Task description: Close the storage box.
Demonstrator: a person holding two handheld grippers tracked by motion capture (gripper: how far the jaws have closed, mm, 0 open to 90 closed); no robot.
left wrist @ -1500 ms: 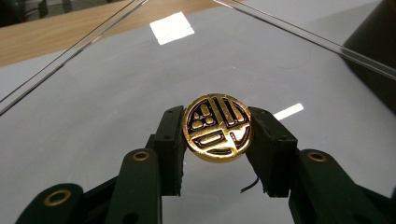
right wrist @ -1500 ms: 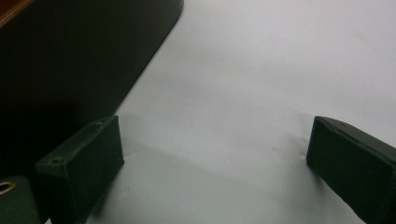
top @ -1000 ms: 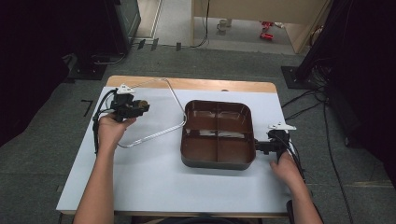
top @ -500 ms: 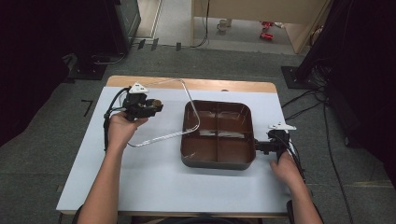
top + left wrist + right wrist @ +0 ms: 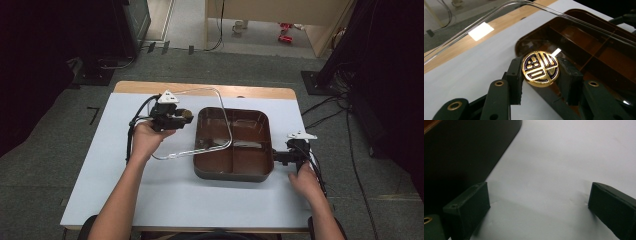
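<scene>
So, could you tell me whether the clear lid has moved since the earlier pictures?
Yes. The clear lid, held by its gold knob in the left gripper, has moved right, from beside the brown tray to partly over it.

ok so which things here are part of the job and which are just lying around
In the job:
- clear lid, gripped by its gold knob in the left claw
- brown divided tray
- right claw, open beside the tray

Lying about:
- cables on the floor
- red item on the floor
</scene>
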